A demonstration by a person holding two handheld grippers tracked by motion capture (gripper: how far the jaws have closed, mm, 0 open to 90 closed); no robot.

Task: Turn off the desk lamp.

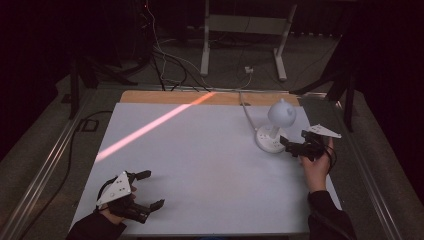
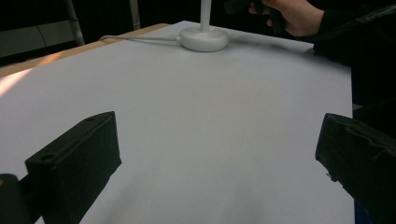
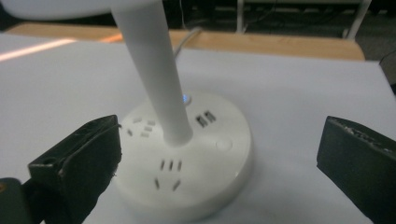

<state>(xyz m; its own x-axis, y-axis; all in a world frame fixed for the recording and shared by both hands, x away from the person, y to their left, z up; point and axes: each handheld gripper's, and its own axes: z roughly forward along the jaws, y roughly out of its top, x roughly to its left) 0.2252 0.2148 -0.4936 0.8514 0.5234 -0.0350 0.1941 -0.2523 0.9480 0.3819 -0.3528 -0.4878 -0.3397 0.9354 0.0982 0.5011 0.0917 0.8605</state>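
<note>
Right gripper (image 1: 291, 146): we find jaws wide apart, flanking the lamp base (image 3: 187, 158).
Left gripper (image 1: 150, 190): jaws apart, holding nothing.
Lamp (image 1: 276, 127): upright on the table (image 1: 200, 150), far right.

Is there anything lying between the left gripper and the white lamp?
No. In the high view, only bare white table lies between the open left gripper and the lamp.

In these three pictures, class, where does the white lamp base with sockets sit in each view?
High view: lamp base right of centre, just left of the right claw.
Left gripper view: top centre, far across the table.
Right gripper view: low centre, between the open jaws.
Shared landmark: its white cable running to the table's far edge.
</note>
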